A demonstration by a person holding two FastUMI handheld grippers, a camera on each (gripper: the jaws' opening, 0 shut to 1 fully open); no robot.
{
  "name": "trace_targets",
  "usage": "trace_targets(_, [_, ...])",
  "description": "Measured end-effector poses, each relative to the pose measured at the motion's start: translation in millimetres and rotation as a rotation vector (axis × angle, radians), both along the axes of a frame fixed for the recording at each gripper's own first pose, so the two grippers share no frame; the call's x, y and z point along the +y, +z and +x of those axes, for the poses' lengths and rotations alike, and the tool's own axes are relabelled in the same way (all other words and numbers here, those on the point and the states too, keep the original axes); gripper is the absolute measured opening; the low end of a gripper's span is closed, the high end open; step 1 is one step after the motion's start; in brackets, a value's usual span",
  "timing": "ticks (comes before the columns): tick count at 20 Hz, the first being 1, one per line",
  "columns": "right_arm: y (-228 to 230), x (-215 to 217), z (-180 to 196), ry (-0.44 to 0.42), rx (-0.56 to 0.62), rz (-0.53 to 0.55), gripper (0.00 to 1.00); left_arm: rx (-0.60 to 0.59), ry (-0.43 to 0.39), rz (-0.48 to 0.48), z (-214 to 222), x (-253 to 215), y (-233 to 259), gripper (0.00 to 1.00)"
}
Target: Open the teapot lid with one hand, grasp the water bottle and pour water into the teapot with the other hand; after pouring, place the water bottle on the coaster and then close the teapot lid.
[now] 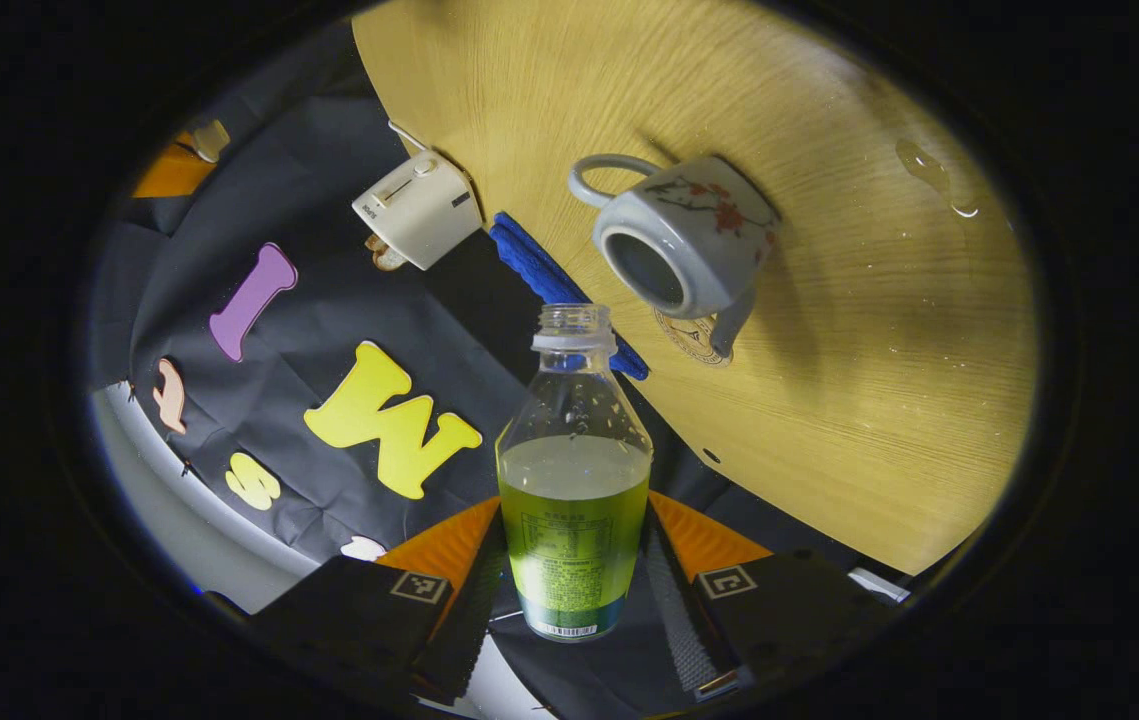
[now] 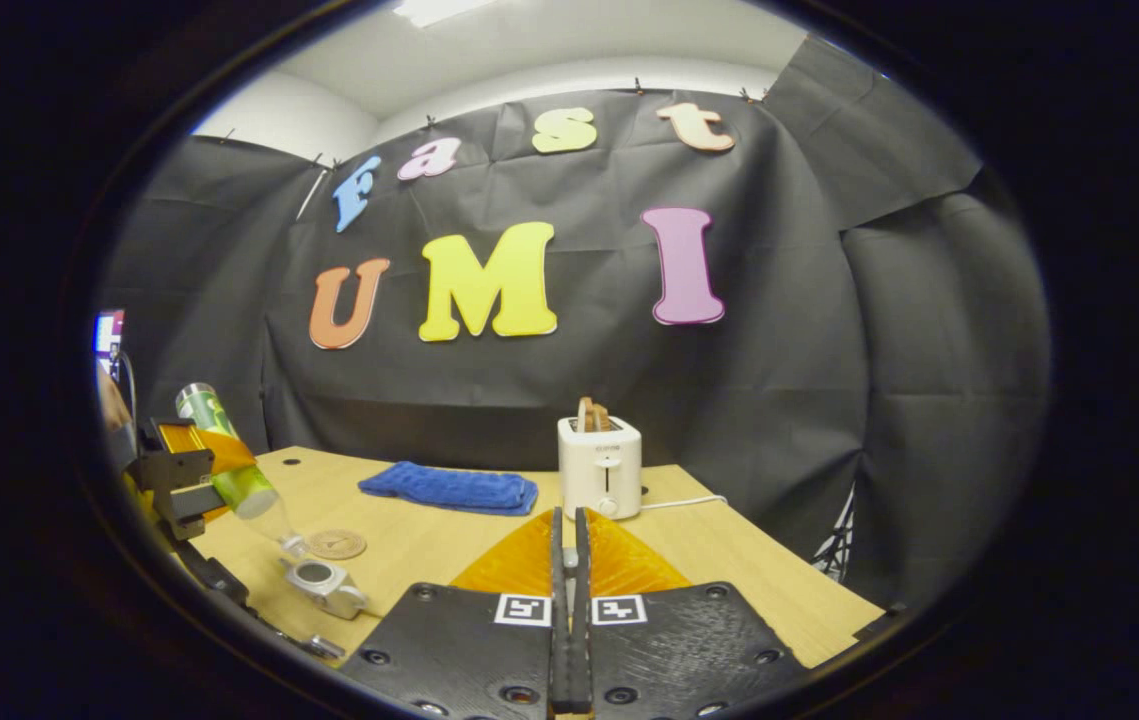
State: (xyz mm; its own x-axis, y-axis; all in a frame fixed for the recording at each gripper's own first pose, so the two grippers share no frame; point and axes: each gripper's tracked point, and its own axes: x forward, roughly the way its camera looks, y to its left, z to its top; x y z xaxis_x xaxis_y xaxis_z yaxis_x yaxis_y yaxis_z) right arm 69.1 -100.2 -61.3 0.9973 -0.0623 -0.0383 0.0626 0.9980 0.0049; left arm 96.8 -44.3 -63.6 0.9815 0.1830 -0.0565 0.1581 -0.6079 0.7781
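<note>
My left gripper (image 1: 574, 560) is shut on a clear water bottle (image 1: 574, 470) without a cap, about half full of greenish liquid. The bottle's neck points toward the grey flower-painted teapot (image 1: 684, 240), whose top is uncovered. A round coaster (image 1: 694, 338) lies on the table by the spout. In the right gripper view the bottle (image 2: 229, 455) tilts neck-down over the teapot (image 2: 324, 583), held by the left gripper (image 2: 179, 480), with the coaster (image 2: 334, 544) just behind. A small grey piece (image 2: 324, 648), possibly the lid, lies near the table's front edge. My right gripper (image 2: 569, 530) hovers over the table, fingers together.
A white toaster (image 2: 599, 465) with a cord stands at the back of the wooden table (image 2: 749, 570), and a folded blue cloth (image 2: 449, 488) lies to its left. A water drop (image 1: 934, 175) sits on the tabletop beyond the teapot.
</note>
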Motion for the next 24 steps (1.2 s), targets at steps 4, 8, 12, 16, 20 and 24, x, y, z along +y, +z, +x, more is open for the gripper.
trace_targets(4, [1,0,-1,-0.001,-0.003,-0.008,0.01,-0.020,-0.037,-0.178,-1,4,-6,0.75])
trace_targets(8, [2,-6,-1,-0.017,-0.001,0.004,0.00,-0.033,-0.025,-0.416,-2,12,-12,0.76])
trace_targets(12, [-1,-12,1,-0.034,0.007,0.007,0.00,-0.028,0.027,-0.737,5,27,-26,0.75])
trace_targets(16, [-1,-13,-1,-0.044,0.007,0.006,0.00,-0.075,0.047,-1.075,15,29,-11,0.75])
trace_targets(20, [0,-5,-1,-0.026,0.005,-0.001,0.00,-0.074,0.056,-1.362,37,21,4,0.76])
trace_targets(24, [-5,3,0,-0.010,0.019,-0.011,0.00,-0.077,0.030,-1.667,54,7,18,0.76])
